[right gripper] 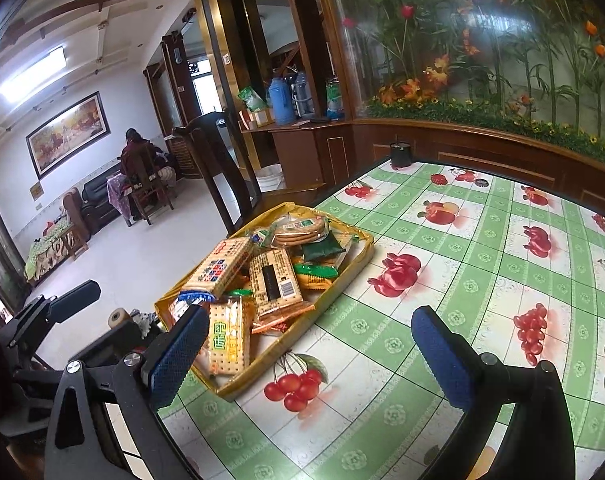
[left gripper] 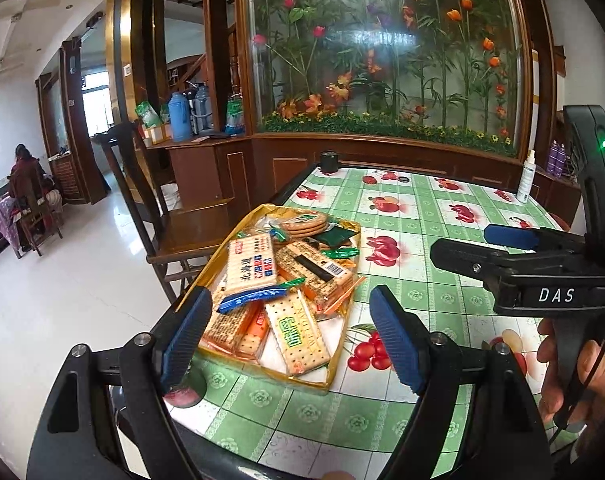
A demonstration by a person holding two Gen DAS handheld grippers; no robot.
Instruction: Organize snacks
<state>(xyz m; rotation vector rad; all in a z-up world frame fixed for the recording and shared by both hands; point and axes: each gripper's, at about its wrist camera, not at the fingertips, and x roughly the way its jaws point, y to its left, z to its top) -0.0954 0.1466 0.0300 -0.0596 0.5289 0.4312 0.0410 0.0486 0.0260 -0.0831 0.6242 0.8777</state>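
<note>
A shallow gold tray (left gripper: 331, 374) sits near the left edge of the table, heaped with snack packs. Among them are a cracker pack with a blue end (left gripper: 249, 268), a cracker pack with green characters (left gripper: 299, 333), a sleeve of round biscuits (left gripper: 304, 222) and a dark green sachet (left gripper: 335, 238). My left gripper (left gripper: 290, 316) is open, just short of the tray's near end, with nothing pressed between its pads. My right gripper (right gripper: 310, 344) is also open and empty, over the cloth to the right of the tray (right gripper: 367, 254). It shows at the right edge of the left wrist view too, as the right gripper (left gripper: 462, 241).
The table wears a green checked cloth with fruit prints (left gripper: 422, 216). A small black jar (left gripper: 329, 162) stands at its far edge, a white spray bottle (left gripper: 526, 178) at the far right. A wooden chair (left gripper: 174, 236) stands left of the table. A person (left gripper: 24, 184) sits far off.
</note>
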